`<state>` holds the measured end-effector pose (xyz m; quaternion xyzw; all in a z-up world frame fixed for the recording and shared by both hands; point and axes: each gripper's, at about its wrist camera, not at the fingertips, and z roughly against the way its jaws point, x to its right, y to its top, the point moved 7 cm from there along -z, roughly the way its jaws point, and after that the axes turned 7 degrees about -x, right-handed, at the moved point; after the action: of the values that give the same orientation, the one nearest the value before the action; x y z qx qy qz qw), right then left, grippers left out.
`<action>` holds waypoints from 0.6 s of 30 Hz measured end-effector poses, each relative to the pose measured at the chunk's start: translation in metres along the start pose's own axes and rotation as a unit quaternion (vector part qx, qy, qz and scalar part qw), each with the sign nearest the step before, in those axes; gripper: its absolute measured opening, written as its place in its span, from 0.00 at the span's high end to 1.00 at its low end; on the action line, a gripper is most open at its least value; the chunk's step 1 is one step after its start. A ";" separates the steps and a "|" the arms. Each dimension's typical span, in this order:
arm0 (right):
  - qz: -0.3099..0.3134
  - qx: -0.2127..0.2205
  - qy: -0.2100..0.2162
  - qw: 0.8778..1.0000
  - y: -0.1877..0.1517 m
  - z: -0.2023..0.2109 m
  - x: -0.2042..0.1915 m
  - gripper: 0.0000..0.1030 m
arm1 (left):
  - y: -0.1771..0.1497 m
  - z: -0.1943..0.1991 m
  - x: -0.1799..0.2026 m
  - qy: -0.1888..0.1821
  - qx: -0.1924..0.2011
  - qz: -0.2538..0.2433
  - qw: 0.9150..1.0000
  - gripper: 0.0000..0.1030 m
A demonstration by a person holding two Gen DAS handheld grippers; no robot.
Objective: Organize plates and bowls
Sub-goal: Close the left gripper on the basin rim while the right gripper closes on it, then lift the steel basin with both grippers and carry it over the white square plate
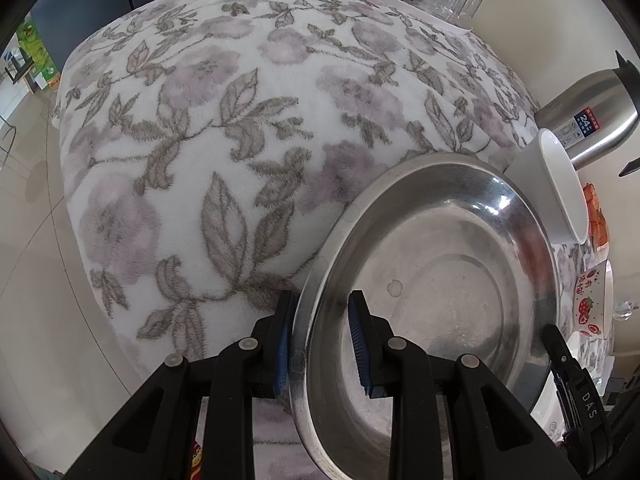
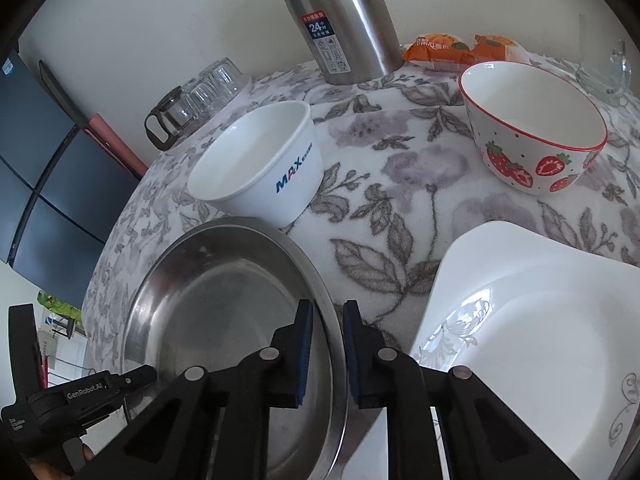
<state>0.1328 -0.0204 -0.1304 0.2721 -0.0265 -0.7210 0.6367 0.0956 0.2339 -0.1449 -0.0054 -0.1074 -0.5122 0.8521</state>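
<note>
A round steel plate (image 1: 440, 264) lies on the floral tablecloth, and it also shows in the right wrist view (image 2: 224, 296). My left gripper (image 1: 320, 344) straddles its left rim, one blue pad outside and one inside, with a gap at the inner pad. My right gripper (image 2: 326, 354) straddles its right rim, jaws close on both sides. A white MAX bowl (image 2: 260, 164) stands just behind the plate. A strawberry bowl (image 2: 536, 128) stands at the far right. A white square plate (image 2: 532, 340) lies to the right of the steel plate.
A steel thermos jug (image 2: 340, 20) stands at the back, with orange snack packets (image 2: 440, 52) beside it. Upturned glasses and a glass pot (image 2: 196, 100) sit on a tray at the back left. A glass cup (image 2: 604, 72) is at the far right. The table edge drops away on the left (image 1: 72, 200).
</note>
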 end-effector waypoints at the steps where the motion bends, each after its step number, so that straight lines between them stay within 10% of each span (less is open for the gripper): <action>1: 0.001 -0.001 -0.001 1.000 -0.001 0.001 0.000 0.85 | 0.000 0.000 0.000 0.002 0.001 -0.001 1.000 0.73; 18: 0.024 0.006 -0.004 1.000 -0.017 0.036 -0.005 0.87 | 0.001 0.026 -0.003 -0.010 0.049 -0.003 0.999 0.76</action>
<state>0.1025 -0.0234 -0.1043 0.2720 -0.0397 -0.7061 0.6526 0.0904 0.2405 -0.1197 0.0311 -0.1411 -0.5086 0.8488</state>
